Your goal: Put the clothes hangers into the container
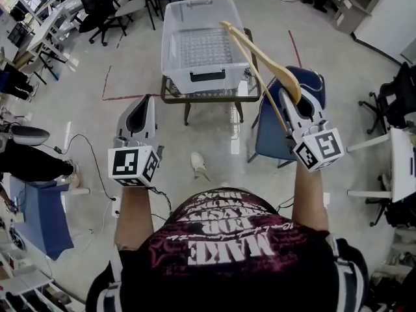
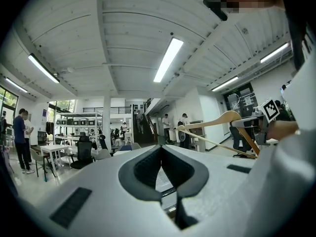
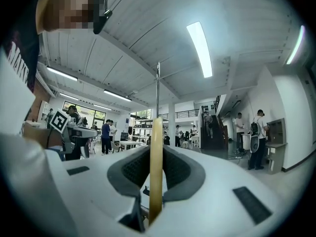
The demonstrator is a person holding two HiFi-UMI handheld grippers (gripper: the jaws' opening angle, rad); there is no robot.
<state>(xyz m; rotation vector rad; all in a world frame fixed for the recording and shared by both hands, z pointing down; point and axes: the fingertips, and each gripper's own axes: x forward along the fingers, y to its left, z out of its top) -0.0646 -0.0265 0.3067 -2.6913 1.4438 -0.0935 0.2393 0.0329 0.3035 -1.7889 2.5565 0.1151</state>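
Note:
A clear plastic container stands on a small glass-topped table ahead of me, with only its gridded floor showing inside. My right gripper is shut on the thick end of a wooden clothes hanger. The hanger slants up and left, and its far end reaches over the container's right rim. In the right gripper view the hanger stands edge-on between the pads. My left gripper hovers left of the table at about the same height, shut, with nothing in it. The left gripper view shows the hanger off to the right.
A blue chair sits under my right gripper, beside the table. Black office chairs stand at the back left, and a white desk is at the right. A cable runs over the floor at the left. People stand far off in the room.

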